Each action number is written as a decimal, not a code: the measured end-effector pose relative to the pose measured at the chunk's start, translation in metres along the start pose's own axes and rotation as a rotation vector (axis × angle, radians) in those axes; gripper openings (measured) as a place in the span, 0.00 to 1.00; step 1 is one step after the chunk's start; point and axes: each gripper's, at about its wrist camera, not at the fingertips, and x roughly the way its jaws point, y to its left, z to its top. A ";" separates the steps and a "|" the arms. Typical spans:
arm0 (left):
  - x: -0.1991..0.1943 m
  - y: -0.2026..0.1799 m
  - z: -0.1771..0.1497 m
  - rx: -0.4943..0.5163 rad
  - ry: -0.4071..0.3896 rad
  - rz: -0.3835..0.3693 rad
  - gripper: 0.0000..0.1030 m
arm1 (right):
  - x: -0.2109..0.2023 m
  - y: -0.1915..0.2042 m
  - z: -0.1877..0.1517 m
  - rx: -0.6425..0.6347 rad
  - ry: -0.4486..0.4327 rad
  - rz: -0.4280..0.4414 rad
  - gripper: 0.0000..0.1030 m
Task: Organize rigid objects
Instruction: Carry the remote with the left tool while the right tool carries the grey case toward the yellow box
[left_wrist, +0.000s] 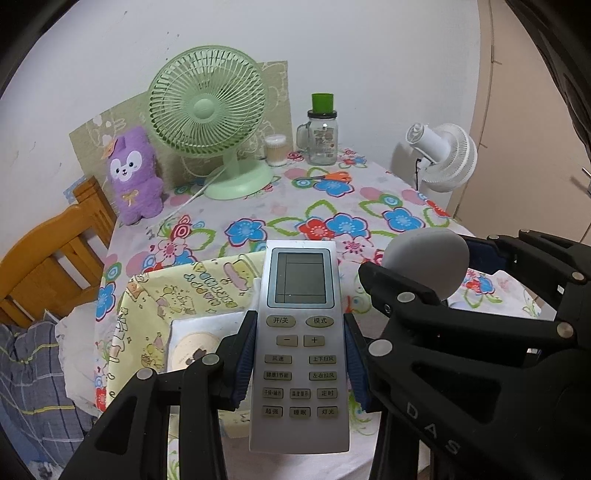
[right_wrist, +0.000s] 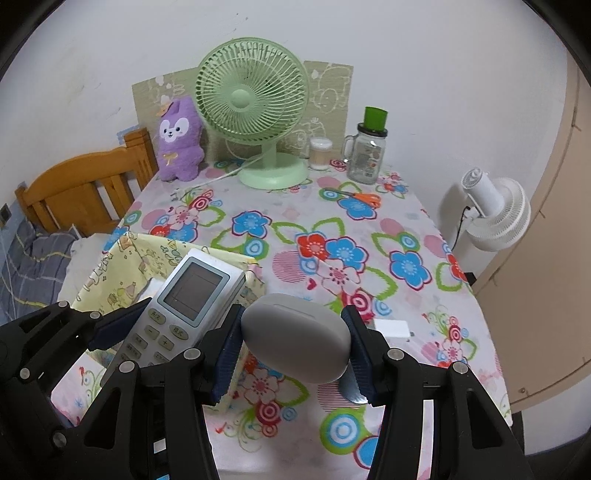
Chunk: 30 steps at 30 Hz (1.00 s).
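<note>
A silver-grey rectangular plastic air-conditioner remote (left_wrist: 300, 343) with a blank grey screen and rows of beige buttons is held above the table, buttons up, its screen end over a pale yellow cartoon-print fabric storage box (left_wrist: 155, 310). Just beside it on the right, a smooth light-grey oval plastic case (right_wrist: 295, 338) is also held up off the floral cloth, lying tilted.
</note>
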 end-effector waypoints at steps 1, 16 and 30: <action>0.001 0.002 0.001 0.000 0.002 0.005 0.43 | 0.002 0.002 0.001 0.000 0.004 0.005 0.54; 0.016 0.046 -0.002 -0.040 0.026 0.027 0.44 | 0.030 0.040 0.020 -0.049 0.032 0.039 0.54; 0.035 0.077 -0.013 -0.070 0.063 0.036 0.44 | 0.059 0.069 0.023 -0.079 0.079 0.079 0.54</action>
